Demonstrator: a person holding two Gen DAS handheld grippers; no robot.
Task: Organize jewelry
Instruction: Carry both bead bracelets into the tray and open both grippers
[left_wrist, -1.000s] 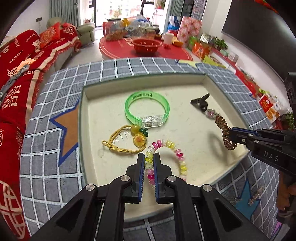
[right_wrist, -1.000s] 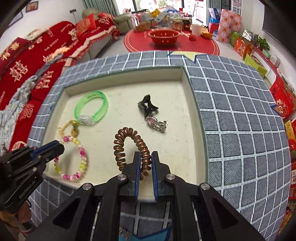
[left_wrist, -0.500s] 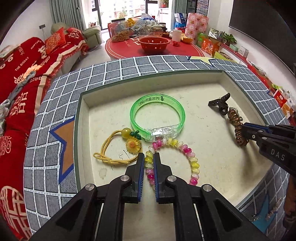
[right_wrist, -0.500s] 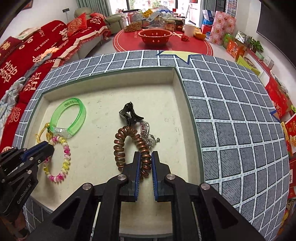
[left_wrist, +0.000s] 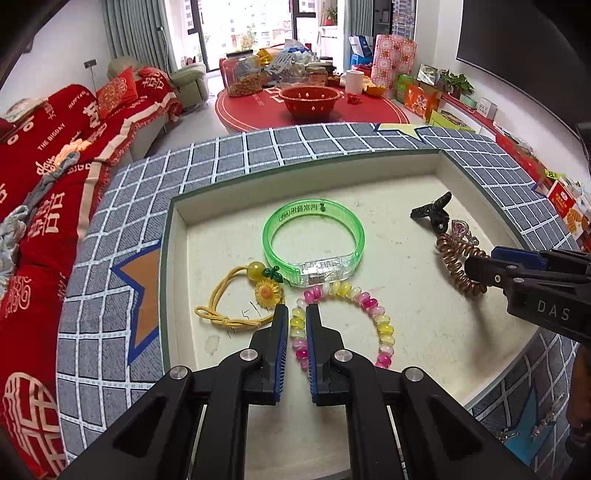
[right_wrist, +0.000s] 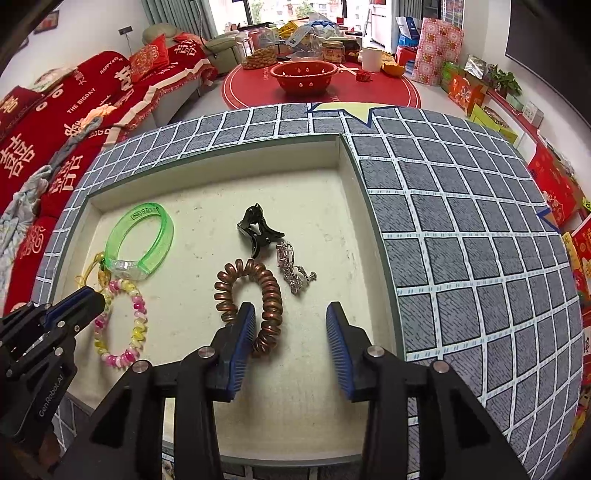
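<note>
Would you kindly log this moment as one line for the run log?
left gripper: shut on beaded bracelet | right gripper: jaws opening, copper coil hair tie lying between them, unpressed | both inside tray

Glossy trinkets on a matt, chalky tray floor

The green bangle (left_wrist: 314, 240) is clear, shiny plastic; the beaded bracelet (left_wrist: 347, 321) looks glassy pink and yellow. The coil hair tie (right_wrist: 251, 299) has a coppery, metallic sheen, the claw clip (right_wrist: 256, 229) is smooth black plastic. The tray (right_wrist: 332, 206) floor is rough, scuffed cream; the checked cloth (right_wrist: 461, 240) around it is coarse woven grey.
</note>
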